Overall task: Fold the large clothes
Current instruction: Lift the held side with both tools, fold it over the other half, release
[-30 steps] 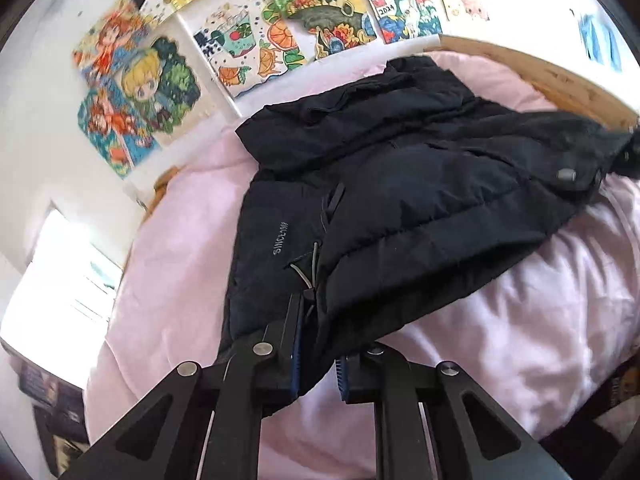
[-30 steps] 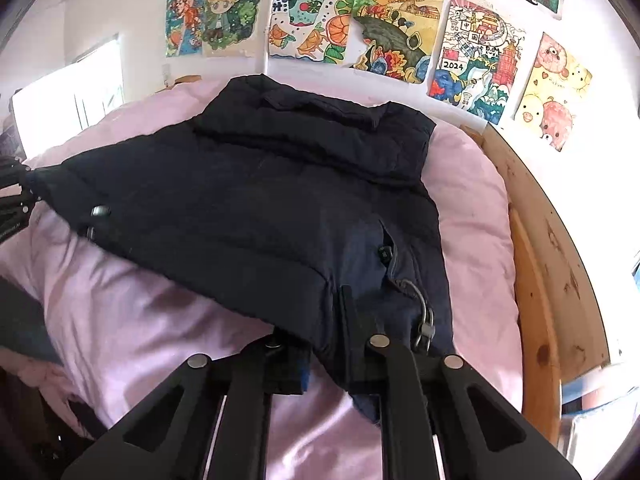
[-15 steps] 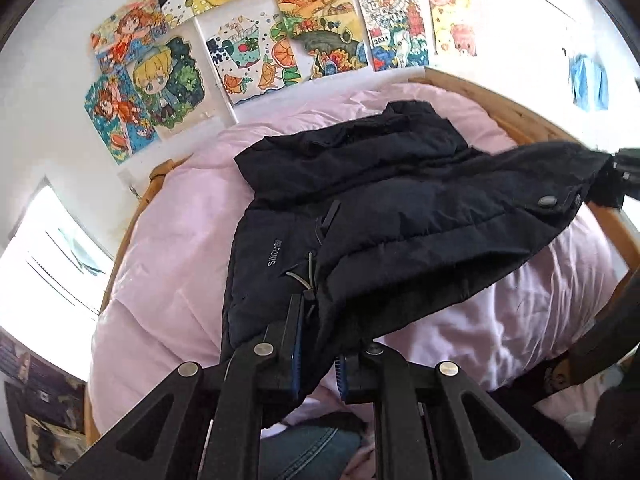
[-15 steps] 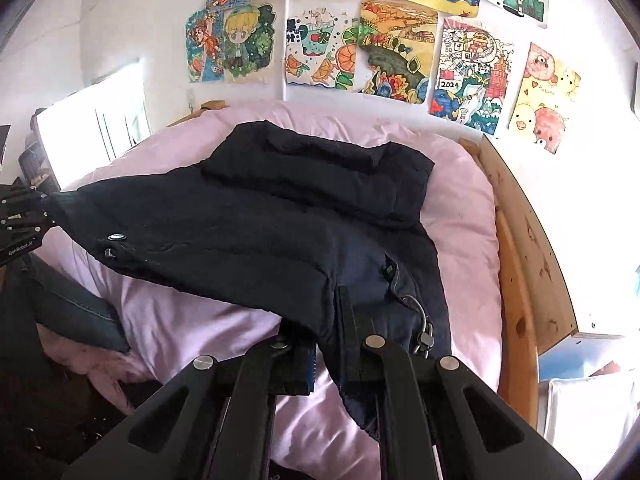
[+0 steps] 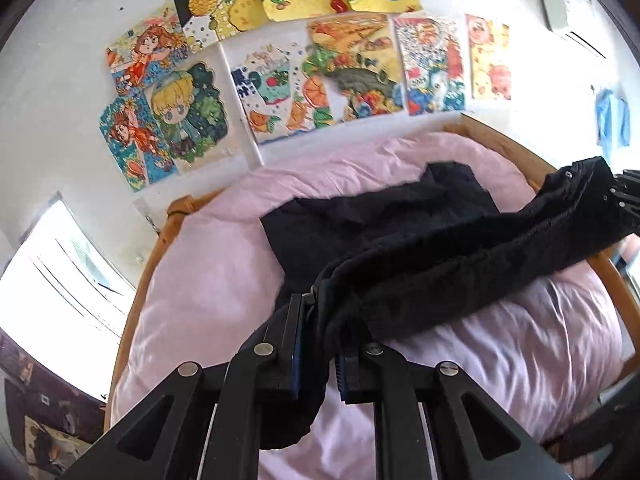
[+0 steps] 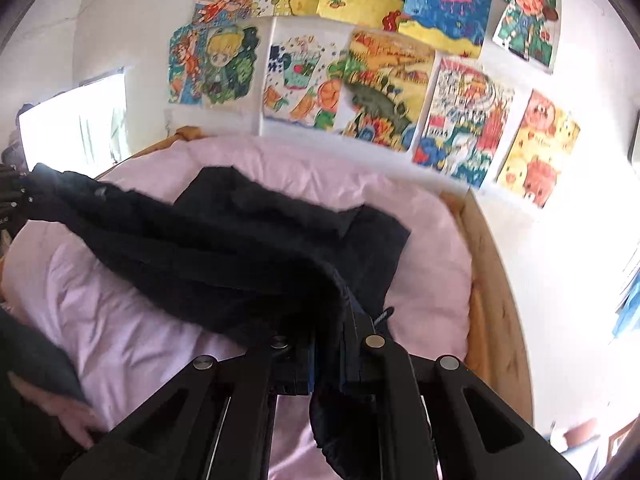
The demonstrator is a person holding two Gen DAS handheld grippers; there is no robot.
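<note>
Black fabric of the jacket (image 5: 420, 264) bunches between the pads of the left tool (image 5: 318, 344) and the right tool (image 6: 326, 354), so the exact hem points they pinch are hidden, and the lifted fold covers whatever part of the garment lies under it. Both frames are smeared by motion, leaving the jacket's seams, snaps and the wall drawings (image 6: 384, 92) too soft to read. In the left wrist view the right tool (image 5: 626, 204) is cut off at the right edge; in the right wrist view the left tool (image 6: 12, 196) is cut at the left edge.
</note>
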